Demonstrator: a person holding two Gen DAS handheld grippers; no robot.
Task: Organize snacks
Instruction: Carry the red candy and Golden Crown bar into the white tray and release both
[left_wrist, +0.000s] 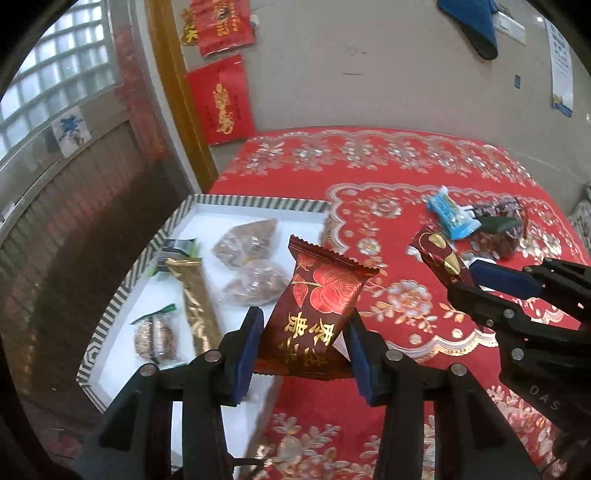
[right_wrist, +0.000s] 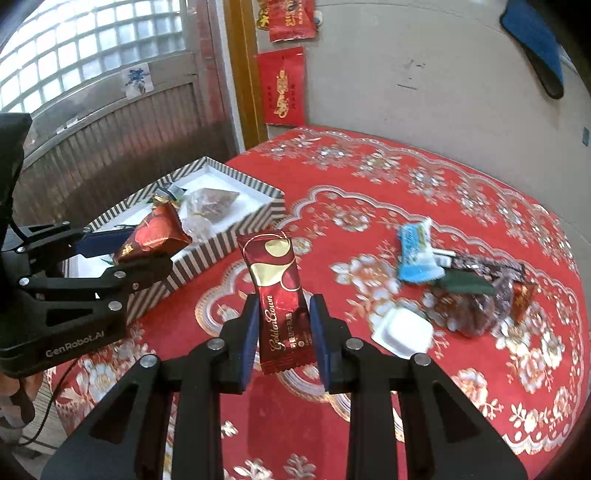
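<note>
My left gripper (left_wrist: 301, 345) is shut on a dark red rose-print snack packet (left_wrist: 317, 302) and holds it above the table beside the striped box (left_wrist: 122, 299). In the right wrist view the left gripper (right_wrist: 122, 254) holds that packet (right_wrist: 153, 238) over the box's near wall (right_wrist: 207, 254). My right gripper (right_wrist: 282, 332) is shut on a dark red GoldenCrown bar (right_wrist: 275, 295), held upright over the red tablecloth (right_wrist: 406, 177). It shows in the left wrist view (left_wrist: 461, 275) with the bar (left_wrist: 437, 254). The box holds several wrapped snacks (left_wrist: 243, 243).
A loose pile lies at the table's right: a blue packet (right_wrist: 417, 251), a green packet (right_wrist: 465, 282), clear bags of brown snacks (right_wrist: 476, 306) and a white cup (right_wrist: 404, 332). A wall and door frame (right_wrist: 242, 74) stand behind the table.
</note>
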